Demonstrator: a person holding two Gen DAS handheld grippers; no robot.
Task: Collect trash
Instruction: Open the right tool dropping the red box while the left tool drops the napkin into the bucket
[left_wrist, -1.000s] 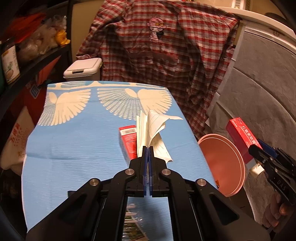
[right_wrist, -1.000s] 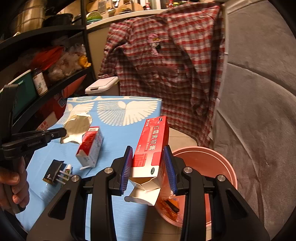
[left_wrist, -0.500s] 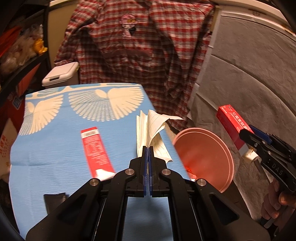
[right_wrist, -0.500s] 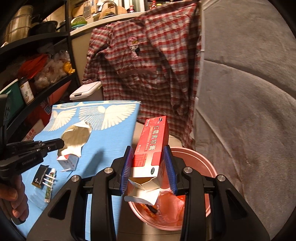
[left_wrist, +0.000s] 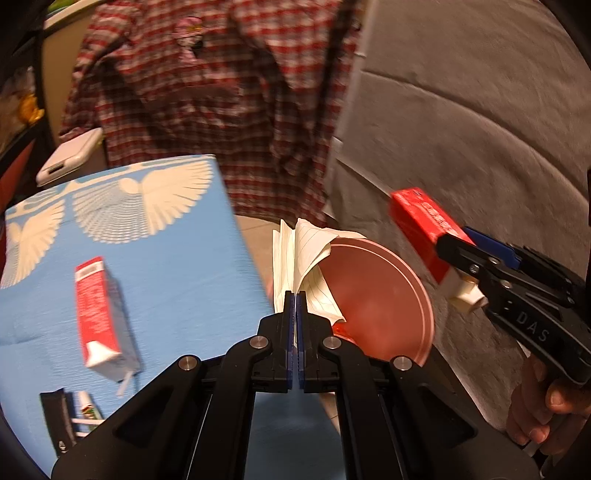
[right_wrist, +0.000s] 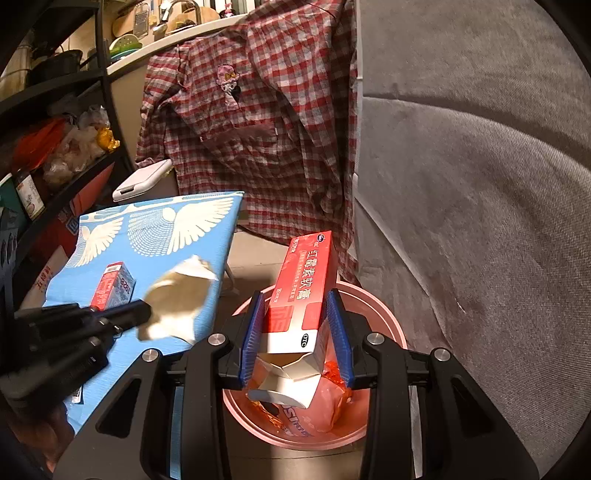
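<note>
Blue cloth (right_wrist: 177, 266) covers our table; beside its right edge sits the pink bin (right_wrist: 388, 321). Our right gripper (right_wrist: 297, 332) clamps the red box (right_wrist: 306, 288) above it. Our left gripper (left_wrist: 295, 314) pinches folded paper (left_wrist: 306, 254) at that edge.

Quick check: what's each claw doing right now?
Left claw: shut on crumpled lined paper.
Right claw: shut on red carton, over the pink bin.

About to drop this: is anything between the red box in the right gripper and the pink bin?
Nothing visible. The right gripper holds the red box right over the open pink bin, which has only trash at the bottom.
</note>
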